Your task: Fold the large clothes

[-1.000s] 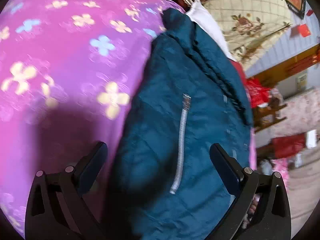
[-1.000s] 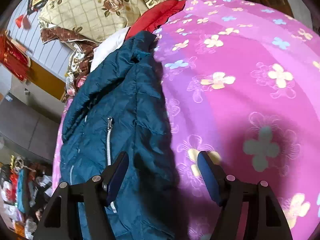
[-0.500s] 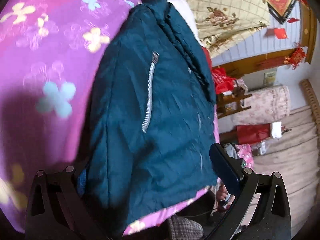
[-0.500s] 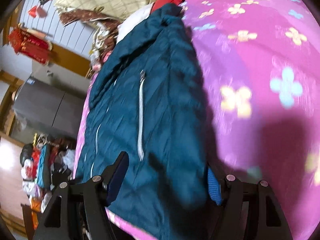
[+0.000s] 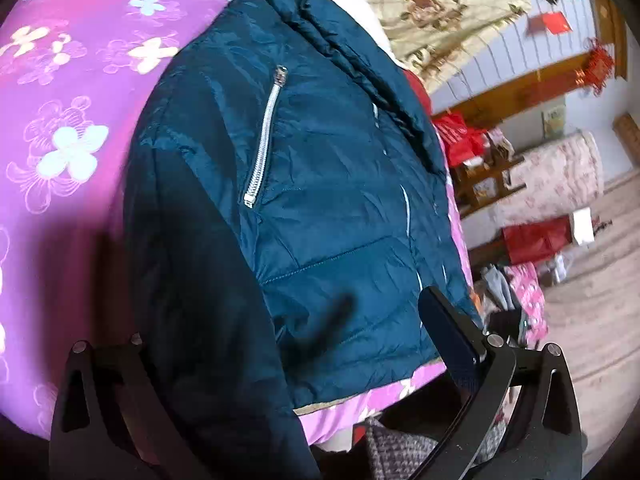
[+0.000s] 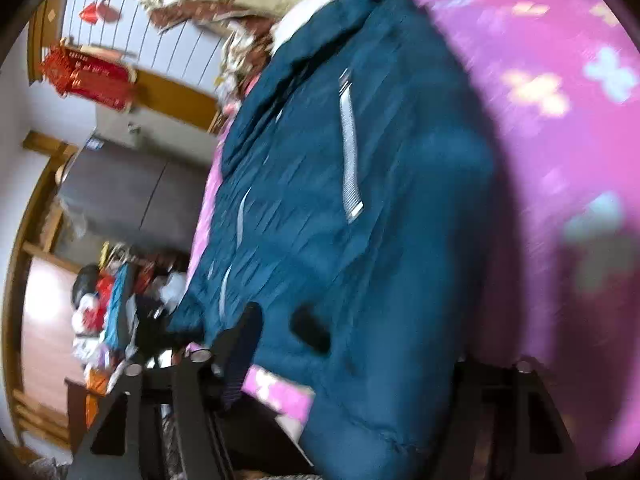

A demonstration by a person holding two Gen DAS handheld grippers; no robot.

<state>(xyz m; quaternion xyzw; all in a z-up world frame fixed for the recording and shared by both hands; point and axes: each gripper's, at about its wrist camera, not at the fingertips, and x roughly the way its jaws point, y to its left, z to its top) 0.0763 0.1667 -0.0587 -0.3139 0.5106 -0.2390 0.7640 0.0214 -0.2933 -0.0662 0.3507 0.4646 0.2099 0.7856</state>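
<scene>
You had the teal jacket [image 5: 328, 184] lying folded lengthwise on the pink bed [image 5: 72, 92]; cross fold remained. Left tool [image 5: 276, 364] and right tool [image 6: 360, 364] straddled its hem, grip unclear.

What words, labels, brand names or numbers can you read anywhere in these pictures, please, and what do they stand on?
None can be read.
Teal jacket: no visible label or logo.
Red wall hangings: any characters too blurred.
Small framed picture on the wall: too small to read.
</scene>
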